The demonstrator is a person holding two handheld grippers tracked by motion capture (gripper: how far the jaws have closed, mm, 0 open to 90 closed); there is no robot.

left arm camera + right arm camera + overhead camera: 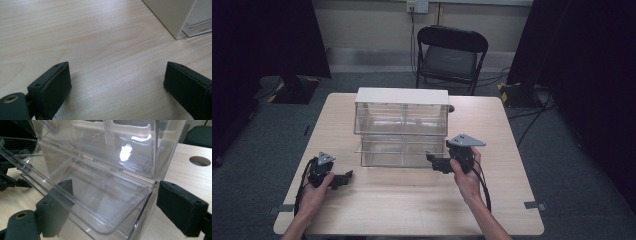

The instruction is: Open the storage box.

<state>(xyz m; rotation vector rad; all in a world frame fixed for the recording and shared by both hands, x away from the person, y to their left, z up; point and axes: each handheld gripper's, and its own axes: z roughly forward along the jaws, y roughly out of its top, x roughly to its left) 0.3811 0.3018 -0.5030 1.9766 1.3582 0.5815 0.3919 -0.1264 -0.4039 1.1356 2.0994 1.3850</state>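
Note:
A clear plastic box of drawers (402, 125) with a white top (402, 96) stands in the middle of the wooden table (412, 205). Its lower drawer (402, 152) (105, 202) juts forward a little. My right gripper (431, 159) (115, 205) is open at the drawer's front right corner; one jaw shows through the clear wall and the other stands outside it. My left gripper (346, 176) (116, 80) is open low over bare table to the left of the box, with nothing between its jaws. In the left gripper view the box's white corner (172, 15) shows at the upper right.
A black folding chair (452, 55) stands behind the table. A round cable hole (199, 160) (451, 108) lies in the tabletop beside the box's right rear. Dark curtains hang on both sides. Bare wood stretches between the box and the near edge.

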